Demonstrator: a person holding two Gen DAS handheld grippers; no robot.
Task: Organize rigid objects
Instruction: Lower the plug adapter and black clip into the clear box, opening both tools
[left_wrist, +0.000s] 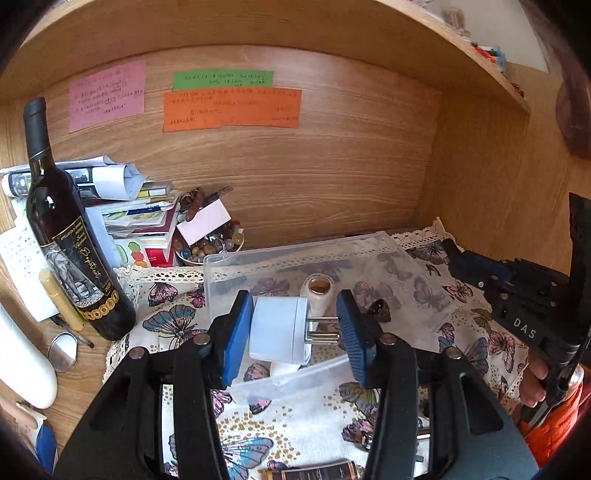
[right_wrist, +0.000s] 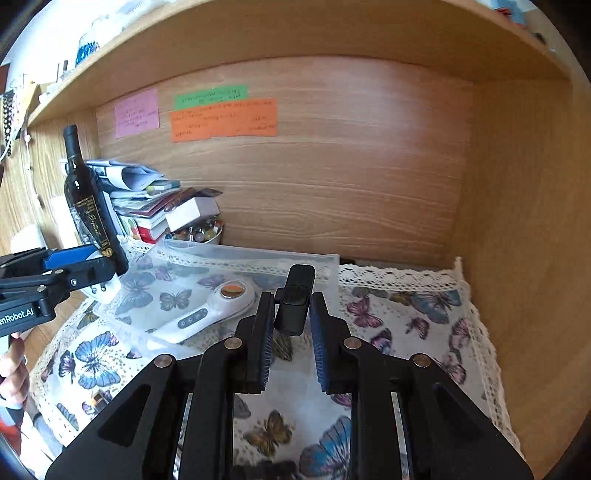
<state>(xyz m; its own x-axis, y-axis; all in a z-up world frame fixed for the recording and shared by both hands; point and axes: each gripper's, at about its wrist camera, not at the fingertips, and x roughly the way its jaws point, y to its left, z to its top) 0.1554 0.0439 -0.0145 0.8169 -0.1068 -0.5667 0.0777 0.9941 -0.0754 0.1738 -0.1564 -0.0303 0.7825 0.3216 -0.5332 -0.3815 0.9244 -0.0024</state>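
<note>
Plug (left_wrist: 280, 328) in L gripper (left_wrist: 293, 332); R gripper (right_wrist: 291, 321) w/ black block (right_wrist: 295, 306)

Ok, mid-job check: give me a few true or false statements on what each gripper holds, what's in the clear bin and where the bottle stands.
1. The left gripper holds a white plug adapter. True.
2. The right gripper is empty and wide open. False: it is shut on a small black object.
3. The clear plastic bin already holds a white handheld device. True.
4. The wine bottle lies on its side in the bin. False: it stands upright outside the bin, at the left edge of the butterfly cloth.
5. The adapter's metal prongs point toward the gripper's right finger. True.
</note>
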